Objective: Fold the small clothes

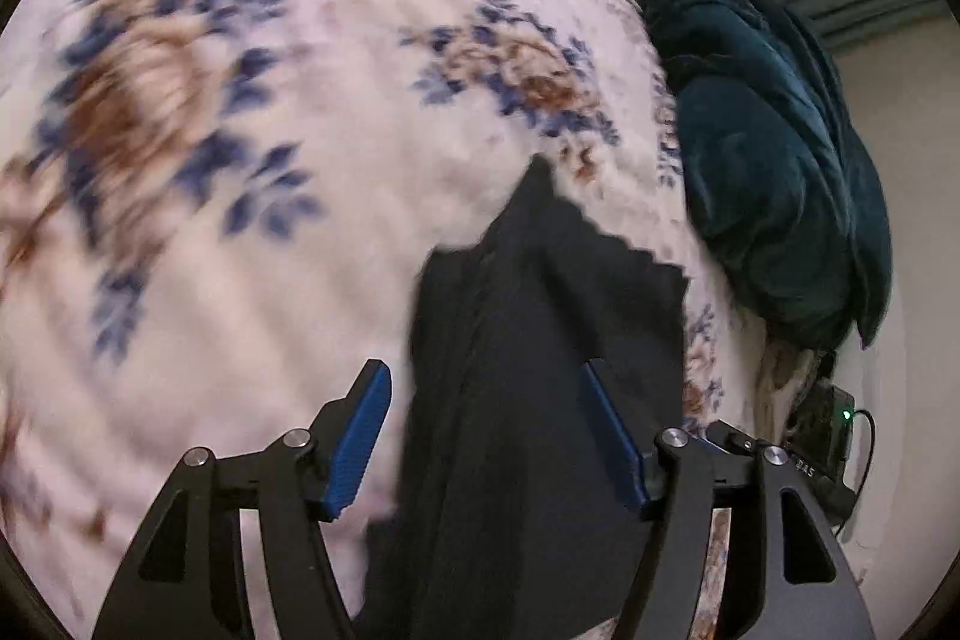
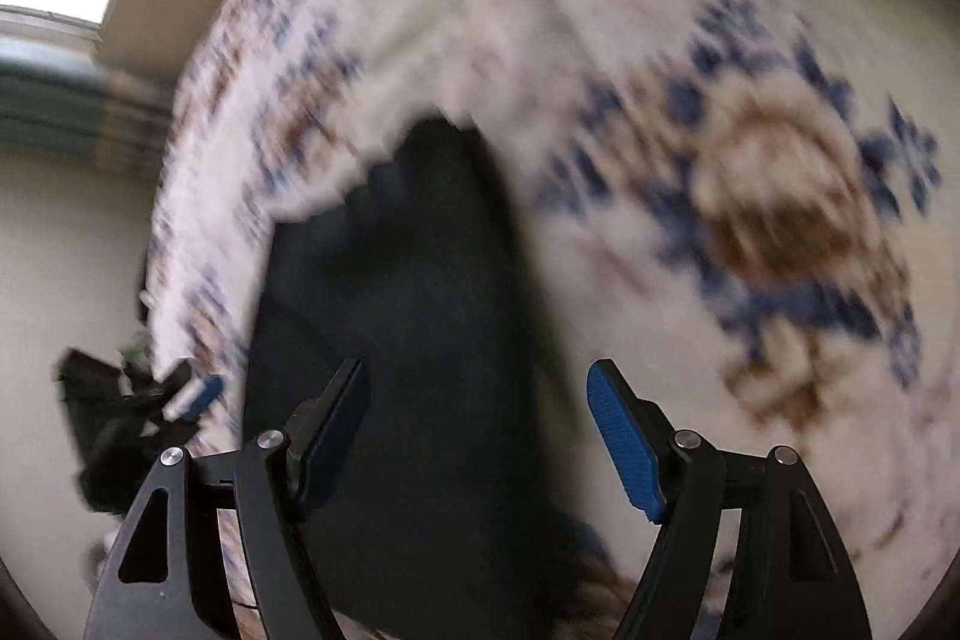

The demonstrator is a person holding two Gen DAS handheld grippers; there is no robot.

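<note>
A white plush blanket printed with blue and brown flowers [image 1: 252, 232] is being shown spread across the work surface in both wrist views, both of which are blurred. In the left wrist view, the left gripper [image 1: 483, 436] is being held with its jaws standing apart, the blue ribbed pads [image 1: 360, 439] being kept clear of the cloth. A small dark navy garment of soft fabric [image 1: 528, 340] is being seen lying on the blanket between and ahead of these jaws, one pointed corner being directed away from the camera; neither pad is being pressed on it. To the right, a crumpled dark teal velvet throw [image 1: 774, 148] is being seen at the blanket's edge, and a small black device with a green light [image 1: 831, 418] is being seen below it. In the right wrist view, the right gripper [image 2: 477, 436] is likewise being held with jaws apart above the same garment [image 2: 408, 292], no pad being closed on it. Part of the left gripper [image 2: 180, 400] is being seen at the left edge.
</note>
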